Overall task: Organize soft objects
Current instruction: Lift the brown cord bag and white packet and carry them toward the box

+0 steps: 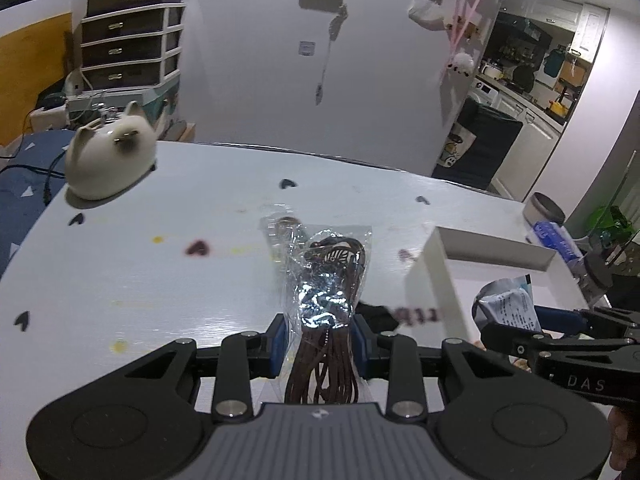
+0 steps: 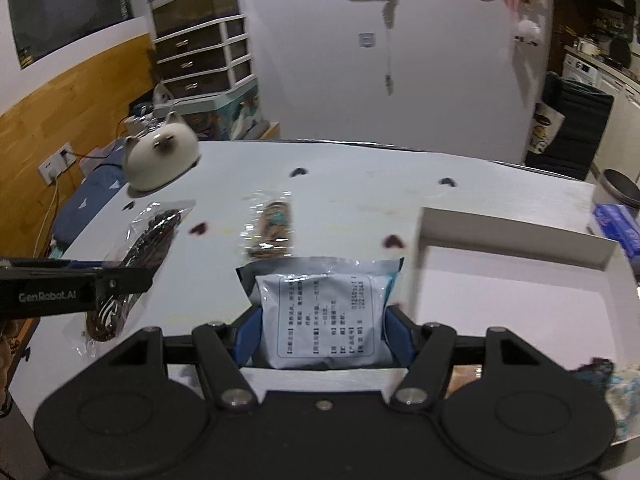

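My left gripper [image 1: 319,338] is shut on a clear plastic bag of brown cord [image 1: 326,292] and holds it above the white table [image 1: 140,280]; the bag also shows in the right wrist view [image 2: 140,248]. My right gripper [image 2: 324,334] is shut on a grey-blue printed packet [image 2: 324,312], just left of the white box [image 2: 516,280]; the packet shows in the left wrist view [image 1: 508,304]. Another clear bag with a brown and teal item [image 2: 272,228] lies on the table ahead.
A white cat-shaped ceramic pot [image 1: 110,152] stands at the table's far left. A round tin [image 1: 546,208] and a blue packet [image 1: 558,240] sit beyond the box. More soft items lie at the box's near right [image 2: 612,384]. Drawers [image 1: 128,48] stand behind.
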The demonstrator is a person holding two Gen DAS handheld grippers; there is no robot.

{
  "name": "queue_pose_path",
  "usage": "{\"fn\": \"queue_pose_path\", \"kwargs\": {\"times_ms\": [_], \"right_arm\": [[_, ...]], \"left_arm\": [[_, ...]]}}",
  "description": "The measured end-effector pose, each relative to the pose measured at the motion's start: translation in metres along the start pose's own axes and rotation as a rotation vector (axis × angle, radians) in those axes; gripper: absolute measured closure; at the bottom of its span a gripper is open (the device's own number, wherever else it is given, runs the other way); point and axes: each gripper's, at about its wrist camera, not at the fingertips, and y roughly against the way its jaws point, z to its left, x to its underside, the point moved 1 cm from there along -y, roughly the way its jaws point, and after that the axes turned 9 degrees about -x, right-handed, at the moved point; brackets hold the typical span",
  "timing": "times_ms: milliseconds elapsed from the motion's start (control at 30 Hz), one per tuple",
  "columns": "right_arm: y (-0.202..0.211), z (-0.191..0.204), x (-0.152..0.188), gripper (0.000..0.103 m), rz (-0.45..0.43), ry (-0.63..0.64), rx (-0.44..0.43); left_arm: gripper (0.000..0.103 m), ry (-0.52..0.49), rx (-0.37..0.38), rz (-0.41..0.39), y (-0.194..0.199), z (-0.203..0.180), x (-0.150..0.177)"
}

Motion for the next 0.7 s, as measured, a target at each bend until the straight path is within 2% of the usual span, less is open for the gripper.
{"fn": "queue_pose_path", "kwargs": {"times_ms": [500, 700], "right_arm": [[0.037, -0.116, -0.003, 0.036, -0.029, -0.068, 0.041], [0.048, -0.156, -0.004, 0.036, -0.038, -0.089, 0.062]], "left_arm": [[0.069, -0.014, 0.046, -0.011, -0.022, -0.121, -0.019], [0.069, -0.027, 0.057, -0.013, -0.032, -0.158, -0.026]]}}
